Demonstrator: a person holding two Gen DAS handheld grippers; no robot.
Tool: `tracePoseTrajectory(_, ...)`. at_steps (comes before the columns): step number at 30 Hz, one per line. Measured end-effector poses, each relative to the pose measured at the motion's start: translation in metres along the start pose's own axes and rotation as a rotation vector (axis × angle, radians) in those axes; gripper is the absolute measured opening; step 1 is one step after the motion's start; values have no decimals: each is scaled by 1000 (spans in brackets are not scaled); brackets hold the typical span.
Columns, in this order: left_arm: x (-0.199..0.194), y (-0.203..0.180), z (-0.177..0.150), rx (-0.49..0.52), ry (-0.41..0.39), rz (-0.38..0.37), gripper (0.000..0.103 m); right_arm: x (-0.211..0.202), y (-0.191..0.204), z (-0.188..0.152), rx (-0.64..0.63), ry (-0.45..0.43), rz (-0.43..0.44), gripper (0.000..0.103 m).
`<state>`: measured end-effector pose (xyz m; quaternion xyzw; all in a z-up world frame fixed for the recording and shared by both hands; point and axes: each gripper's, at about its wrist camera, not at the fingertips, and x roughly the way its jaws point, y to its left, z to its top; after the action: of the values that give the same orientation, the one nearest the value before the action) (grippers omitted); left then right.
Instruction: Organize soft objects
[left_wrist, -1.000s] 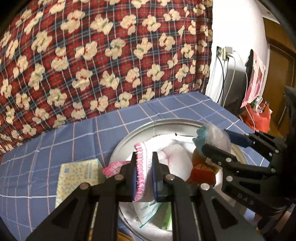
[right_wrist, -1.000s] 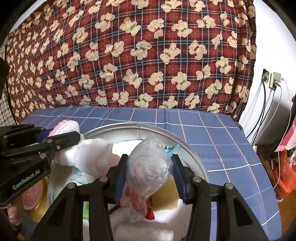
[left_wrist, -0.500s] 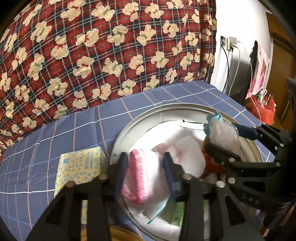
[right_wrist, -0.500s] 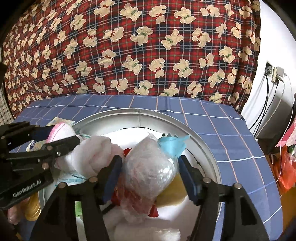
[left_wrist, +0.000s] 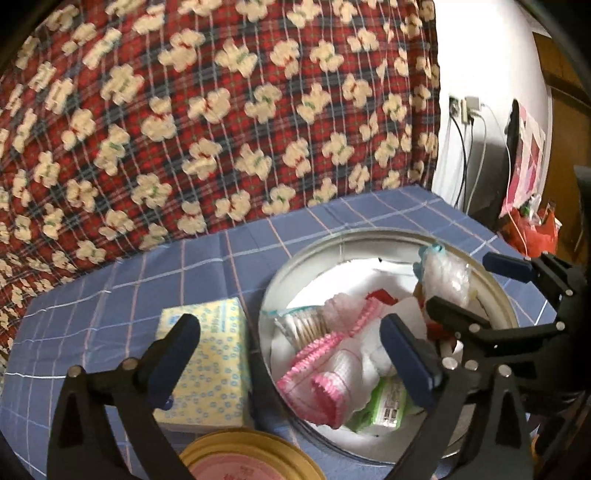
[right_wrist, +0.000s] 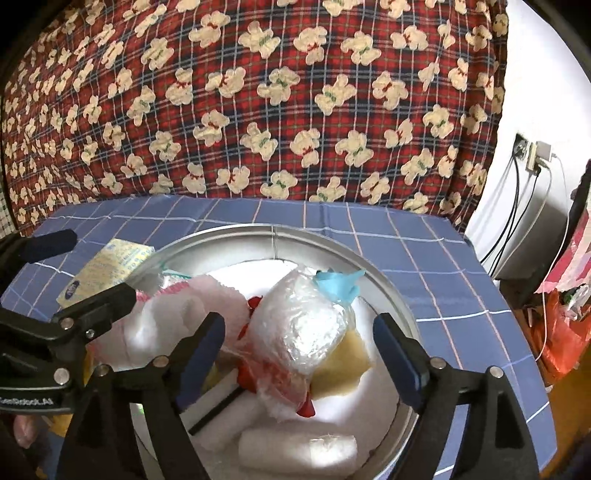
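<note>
My matt black plastic left gripper (left_wrist: 288, 339) with blue pads hangs over a shiny metal basin (left_wrist: 295, 266) holding a nubbly pink-edged white cloth (left_wrist: 332, 373) and, at three o'clock, a crinkly clear plastic bag (right_wrist: 306, 325), on woven blue checked tablecloth (left_wrist: 147, 280).

R tool (right_wrist: 299, 354) opening round plastic bag (right_wrist: 303, 325) in basin (right_wrist: 388, 291).

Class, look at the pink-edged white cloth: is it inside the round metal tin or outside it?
Inside. The cloth lies within the tin's rim, on the other items there, between the opening jaws of the left gripper, which do not touch it.
</note>
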<state>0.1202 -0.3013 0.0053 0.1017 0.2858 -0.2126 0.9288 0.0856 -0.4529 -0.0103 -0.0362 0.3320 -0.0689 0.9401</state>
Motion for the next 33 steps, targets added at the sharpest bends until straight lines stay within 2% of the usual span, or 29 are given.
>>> tracePoseTrajectory(11,-32,26,-10,-130,-72,-25,103,-27,16,-2,-28,-43,-26,86)
tracePoseTrajectory(17,-33,26,-15,-99,-56,8,103,-38,22,0,-32,-74,-31,87)
tracePoseTrajectory(33,-37,23,-17,-72,-47,8,103,-42,24,0,-32,-82,-28,87)
